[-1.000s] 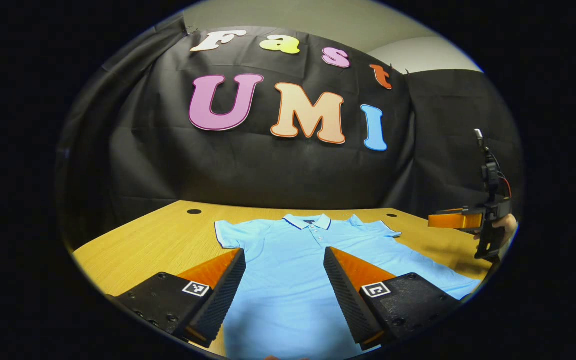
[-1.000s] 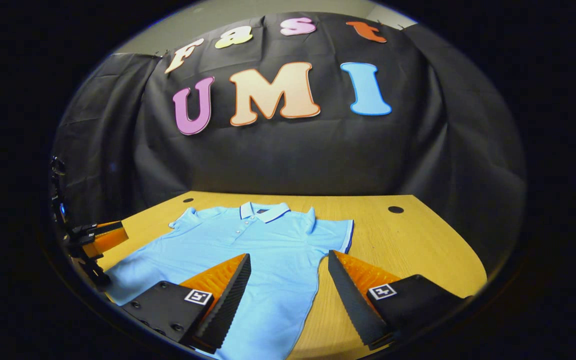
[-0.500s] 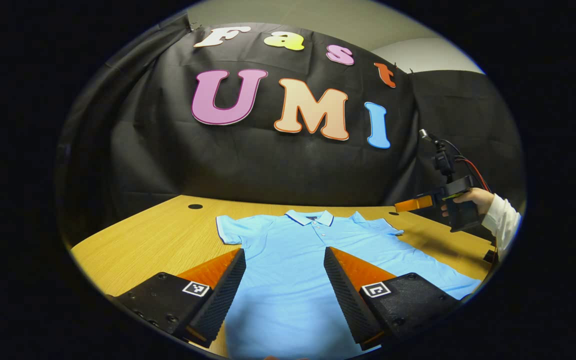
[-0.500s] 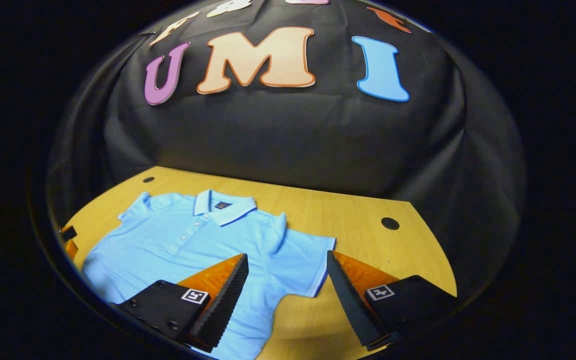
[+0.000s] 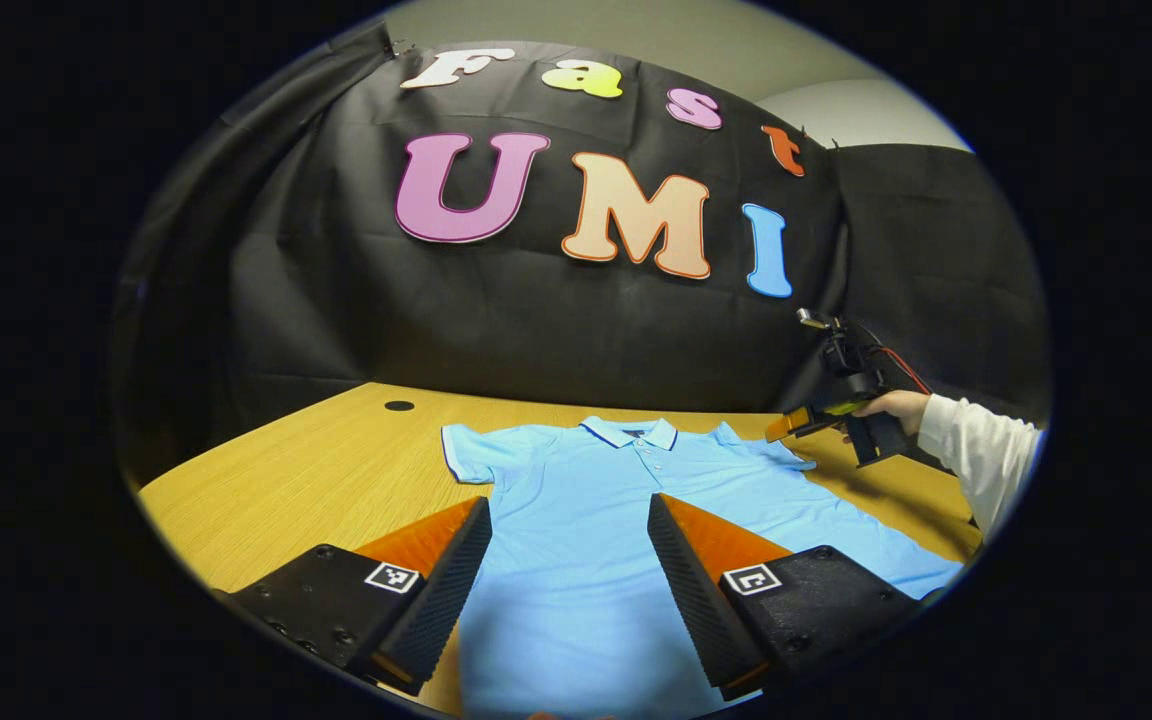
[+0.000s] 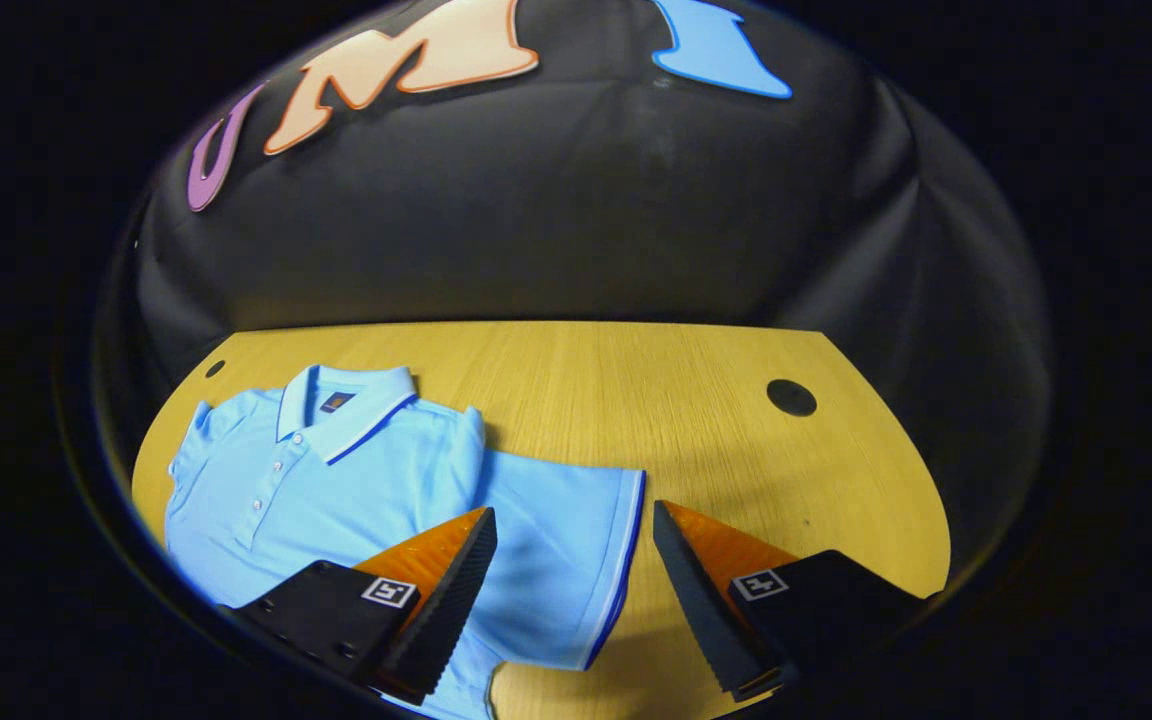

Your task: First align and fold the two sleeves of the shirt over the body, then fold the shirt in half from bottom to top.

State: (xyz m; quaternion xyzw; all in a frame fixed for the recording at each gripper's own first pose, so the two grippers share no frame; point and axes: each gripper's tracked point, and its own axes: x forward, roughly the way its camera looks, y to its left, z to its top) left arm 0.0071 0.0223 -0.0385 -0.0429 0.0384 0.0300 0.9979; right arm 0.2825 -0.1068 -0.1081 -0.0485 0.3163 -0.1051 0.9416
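Observation:
A light blue polo shirt (image 5: 596, 500) lies flat, face up, on the wooden table (image 5: 316, 470), collar toward the wall and both sleeves spread out. My left gripper (image 5: 570, 530) hovers open over the shirt's lower body, holding nothing. In the right gripper view the shirt (image 6: 336, 470) lies to the left, and its right sleeve (image 6: 566, 540) sits between the open fingers of my right gripper (image 6: 574, 535), whose jaws are apart and empty. The left gripper view also shows the right gripper (image 5: 806, 425), held by a hand in a white sleeve, above that sleeve's end.
Bare table wood extends to the left of the shirt (image 5: 266, 500) and to its right (image 6: 736, 440). Round cable holes sit in the table at the back left (image 5: 399, 406) and back right (image 6: 791, 397). The black cloth wall stands just behind the table.
The right gripper has moved forward and down toward the shirt's right sleeve, which now lies between its fingers. The left gripper has barely moved; both stay open.

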